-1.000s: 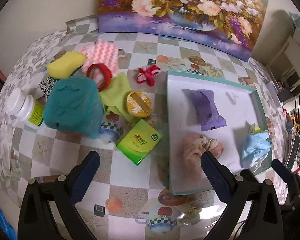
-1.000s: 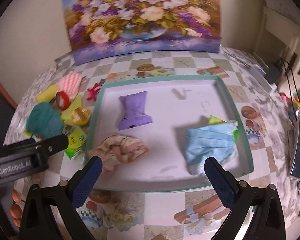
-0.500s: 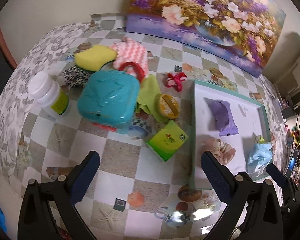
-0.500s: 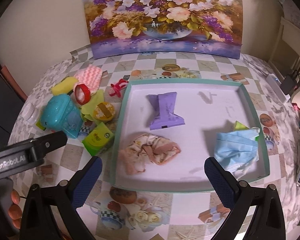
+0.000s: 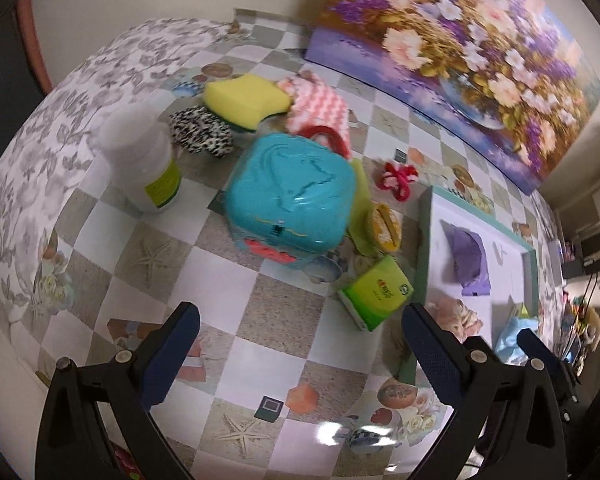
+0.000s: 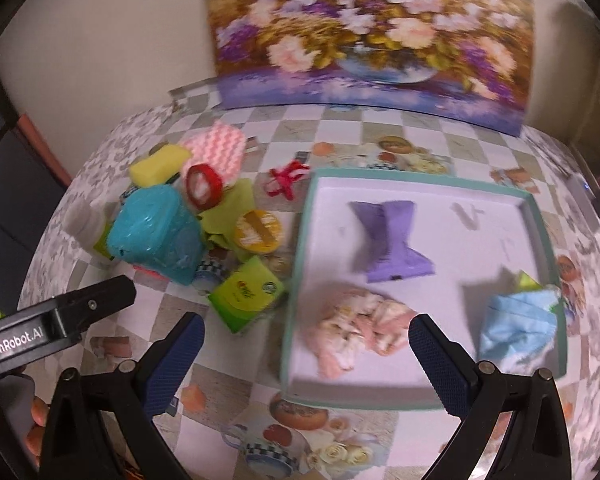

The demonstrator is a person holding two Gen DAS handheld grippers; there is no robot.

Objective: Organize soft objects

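A teal-rimmed tray (image 6: 536, 216) (image 5: 424, 248) holds a purple pouch (image 6: 396, 236), a pink scrunchie (image 6: 360, 320) and a blue face mask (image 6: 516, 320). Left of it lies a pile: yellow sponge (image 5: 244, 98), pink wavy cloth (image 5: 320, 104), leopard scrunchie (image 5: 200, 136), red bow (image 5: 398, 178), green cloth (image 6: 228, 216) and green tissue pack (image 5: 376, 292). My left gripper (image 5: 298, 356) is open and empty over the table in front of the pile. My right gripper (image 6: 306, 356) is open and empty above the tray's front left corner.
A teal plastic box (image 5: 292, 196) stands in the pile with a white bottle (image 5: 140, 160), a red tape ring (image 6: 202, 184) and a yellow round tin (image 6: 258, 230). A flower painting (image 6: 372, 32) leans on the back wall.
Both grippers have swung left, away from the tray toward the pile. The objects have not moved.
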